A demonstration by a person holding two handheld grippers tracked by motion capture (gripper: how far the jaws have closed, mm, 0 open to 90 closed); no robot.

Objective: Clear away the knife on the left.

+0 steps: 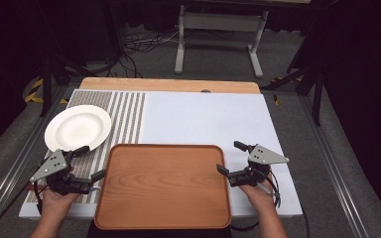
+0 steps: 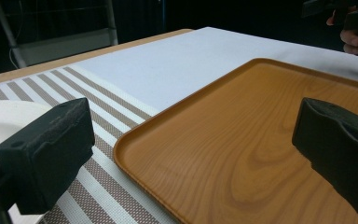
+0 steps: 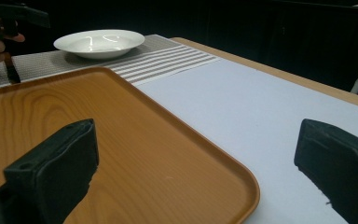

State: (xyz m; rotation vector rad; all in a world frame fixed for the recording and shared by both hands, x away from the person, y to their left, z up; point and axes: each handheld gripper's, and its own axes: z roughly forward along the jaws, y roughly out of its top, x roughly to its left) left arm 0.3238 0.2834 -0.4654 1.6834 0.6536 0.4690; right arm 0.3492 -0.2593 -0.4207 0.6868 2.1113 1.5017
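A wooden tray [image 1: 163, 186] lies bare at the table's front middle, also seen as the tray [image 2: 261, 140] and the tray [image 3: 74, 140]. A white plate [image 1: 78, 129] rests on the striped mat [image 1: 124, 116] at the left; the plate [image 3: 99, 43] shows far off in the right gripper view. My left gripper [image 1: 90, 162] hovers open at the tray's left edge, jaws wide, one over the mat and one over the tray. My right gripper [image 1: 231, 158] is open at the tray's right edge, straddling its corner. Nothing is between either pair of jaws.
A white cloth [image 1: 203, 119] covers the table, with a wooden strip [image 1: 168, 85] along the far edge. Beyond the table stand a white frame [image 1: 218, 29] and cables on the grey floor. Dark stands flank both sides.
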